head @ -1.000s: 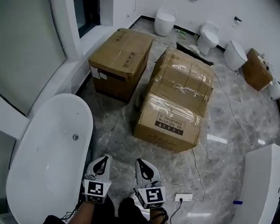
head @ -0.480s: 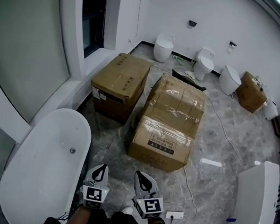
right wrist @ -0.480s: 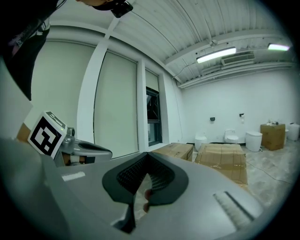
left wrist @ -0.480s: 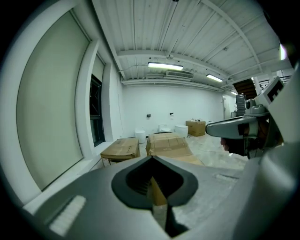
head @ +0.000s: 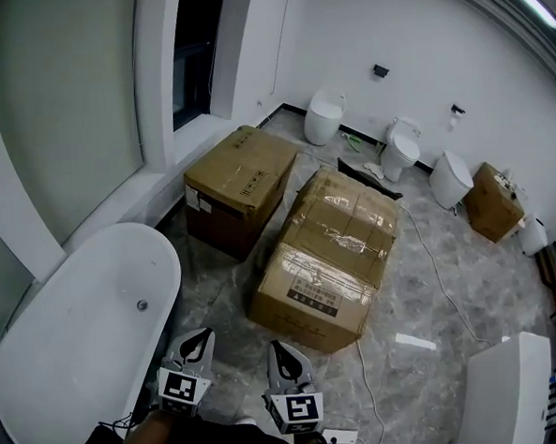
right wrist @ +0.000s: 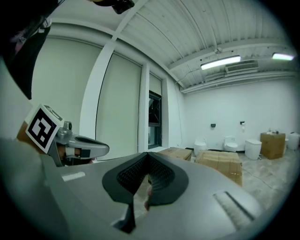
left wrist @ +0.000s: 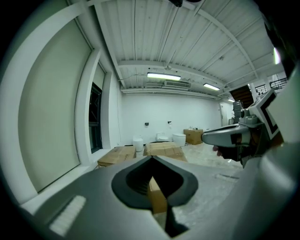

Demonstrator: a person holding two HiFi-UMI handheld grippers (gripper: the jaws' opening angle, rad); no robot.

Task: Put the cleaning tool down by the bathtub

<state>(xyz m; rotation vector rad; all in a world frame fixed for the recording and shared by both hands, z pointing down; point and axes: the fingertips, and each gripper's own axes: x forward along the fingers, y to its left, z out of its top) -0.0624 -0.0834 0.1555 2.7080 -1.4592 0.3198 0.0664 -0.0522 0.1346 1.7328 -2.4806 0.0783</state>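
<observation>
The white bathtub (head: 78,332) lies at the left of the head view, with a drain in its floor. My left gripper (head: 199,336) hovers low beside the tub's right rim, and my right gripper (head: 279,346) hangs a little to its right over the marble floor. In the left gripper view my left gripper (left wrist: 152,161) has its jaws together with nothing between them. My right gripper (right wrist: 147,157) is likewise shut and empty. No cleaning tool shows in any view.
A large taped cardboard box (head: 327,260) lies just ahead of the grippers, a smaller box (head: 243,181) behind it by the window wall. Toilets (head: 323,115) line the far wall. A cable (head: 441,281) crosses the floor, and a white fixture (head: 509,390) stands lower right.
The head view has tilted up, showing more wall and window. Both grippers have stayed shut, side by side, and sit slightly lower in the picture.
</observation>
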